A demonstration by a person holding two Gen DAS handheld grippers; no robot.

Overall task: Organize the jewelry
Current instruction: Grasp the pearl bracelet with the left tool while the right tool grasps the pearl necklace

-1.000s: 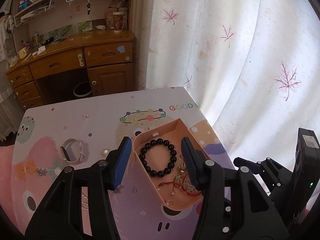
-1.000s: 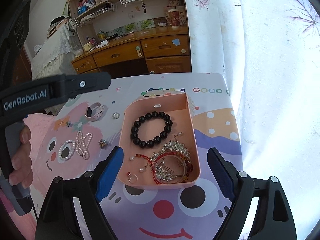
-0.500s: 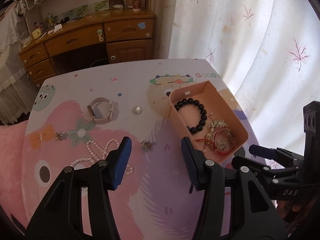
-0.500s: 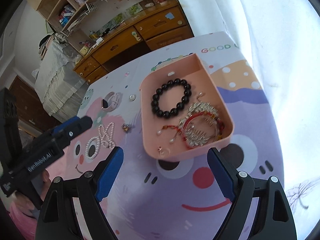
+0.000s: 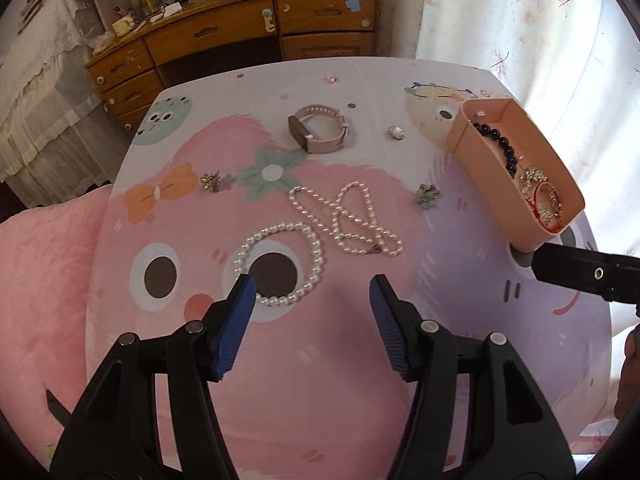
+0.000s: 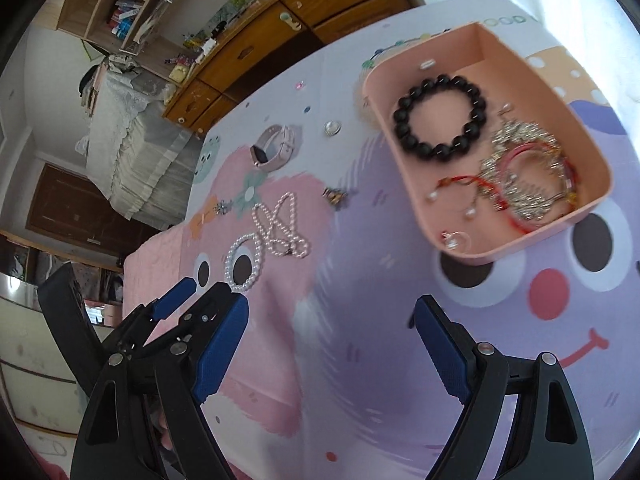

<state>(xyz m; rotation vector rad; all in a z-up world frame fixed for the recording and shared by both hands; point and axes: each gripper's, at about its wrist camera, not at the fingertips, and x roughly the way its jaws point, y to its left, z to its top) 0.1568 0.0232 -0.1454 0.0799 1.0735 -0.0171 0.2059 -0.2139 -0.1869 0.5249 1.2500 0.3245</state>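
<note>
- Cartoon-printed tablecloth (image 5: 360, 360) is covering the table; a wooden dresser (image 5: 240, 28) is standing behind
- Pink tray (image 6: 496, 148) is sitting at its right, holding a black bead bracelet (image 6: 440, 120)
- Left gripper (image 5: 312, 300) is hovering empty, jaws just widened, over a pearl bracelet (image 5: 280, 264); pearl necklace (image 5: 348, 220) is lying beside it
- Right gripper (image 6: 332, 328) is gaping wide, empty

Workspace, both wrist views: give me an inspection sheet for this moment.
Surface: table under a cartoon-print cloth.
Job's things: pink tray holds a black bead bracelet and red and silver pieces; pearl bracelet, pearl necklace, watch, round stud and two small ornaments lie loose on the cloth.
Clutter: nothing seen.
Grippers: left gripper open, jaws just widened, empty, just short of the pearl bracelet; right gripper open, empty.
Cables: nothing seen.
Surroundings: wooden desk, curtain.
</note>
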